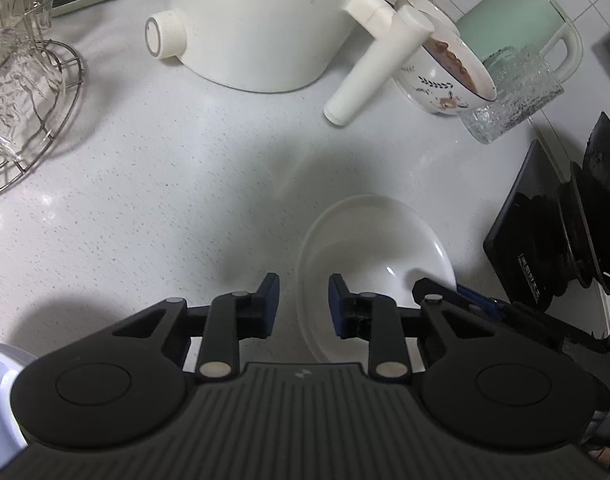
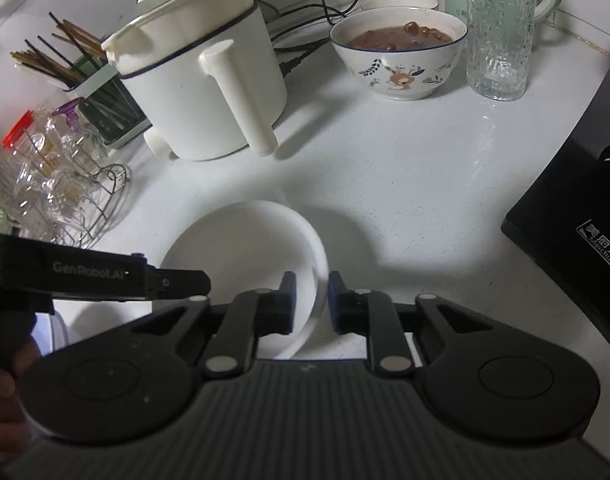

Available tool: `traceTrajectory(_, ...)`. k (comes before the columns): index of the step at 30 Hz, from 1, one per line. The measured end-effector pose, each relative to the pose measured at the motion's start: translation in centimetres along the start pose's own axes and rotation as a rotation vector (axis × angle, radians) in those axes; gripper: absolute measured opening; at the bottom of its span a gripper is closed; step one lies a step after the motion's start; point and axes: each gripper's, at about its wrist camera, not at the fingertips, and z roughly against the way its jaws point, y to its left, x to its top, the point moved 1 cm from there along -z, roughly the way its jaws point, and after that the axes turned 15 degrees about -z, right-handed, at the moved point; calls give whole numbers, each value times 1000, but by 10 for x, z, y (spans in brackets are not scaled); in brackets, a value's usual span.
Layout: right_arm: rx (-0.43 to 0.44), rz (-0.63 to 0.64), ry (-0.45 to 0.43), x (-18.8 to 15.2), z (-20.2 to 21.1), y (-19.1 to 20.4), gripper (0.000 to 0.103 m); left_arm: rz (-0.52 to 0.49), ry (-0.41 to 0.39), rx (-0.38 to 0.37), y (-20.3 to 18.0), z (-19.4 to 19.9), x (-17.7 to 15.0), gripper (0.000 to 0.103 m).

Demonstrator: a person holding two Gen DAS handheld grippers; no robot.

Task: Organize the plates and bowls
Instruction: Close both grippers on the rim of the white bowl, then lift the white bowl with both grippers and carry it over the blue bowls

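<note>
A plain white bowl point(image 1: 377, 240) point(image 2: 241, 248) sits on the speckled white counter point(image 1: 145, 200). In the left wrist view my left gripper point(image 1: 304, 306) straddles the bowl's left rim, one pad outside and one inside, shut on it. My right gripper point(image 2: 313, 304) is clamped the same way on the opposite rim in the right wrist view. Each gripper also shows in the other's view: the right gripper point(image 1: 457, 294) at the bowl's far side, the left gripper point(image 2: 177, 282) reaching in from the left. The bowl holds nothing.
Behind the bowl stand a white electric pot point(image 2: 201, 80) with a long handle, a patterned bowl of brown food point(image 2: 401, 52), a ribbed glass point(image 2: 497, 32) and a green kettle point(image 1: 517, 16). A wire rack of glasses point(image 1: 25, 100) is left; a black stove point(image 2: 577, 216) is right.
</note>
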Motion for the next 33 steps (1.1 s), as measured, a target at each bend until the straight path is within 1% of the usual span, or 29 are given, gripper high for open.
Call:
traceTrajectory(3, 4, 19, 14, 0, -1, 2, 12, -3, 5, -2, -2, -1, 0, 28)
traceTrajectory(8, 11, 16, 21, -1, 0, 2, 12, 9, 9, -9, -1, -1, -1, 28)
traceTrajectory(12, 27, 9, 20, -2, 6, 4, 12, 16, 4, -16, 1, 9, -4, 28)
traceTrajectory(14, 39, 1, 19, -1, 11, 6, 12, 3, -6, -15, 0, 19, -5, 28)
traceTrajectory(17, 68, -5, 11, 0, 24, 11, 12, 24, -21, -25, 1, 33, -8, 28)
traceTrajectory(21, 105, -13, 11, 0, 38, 19, 12, 40, -47, -19, 2, 55, -12, 29)
traceTrajectory(27, 164, 11, 5, 2, 59, 32, 12, 58, -86, -10, 0, 88, -17, 29)
traceTrajectory(33, 194, 34, 4, 3, 76, 43, 12, 77, -108, -6, 0, 117, -19, 29)
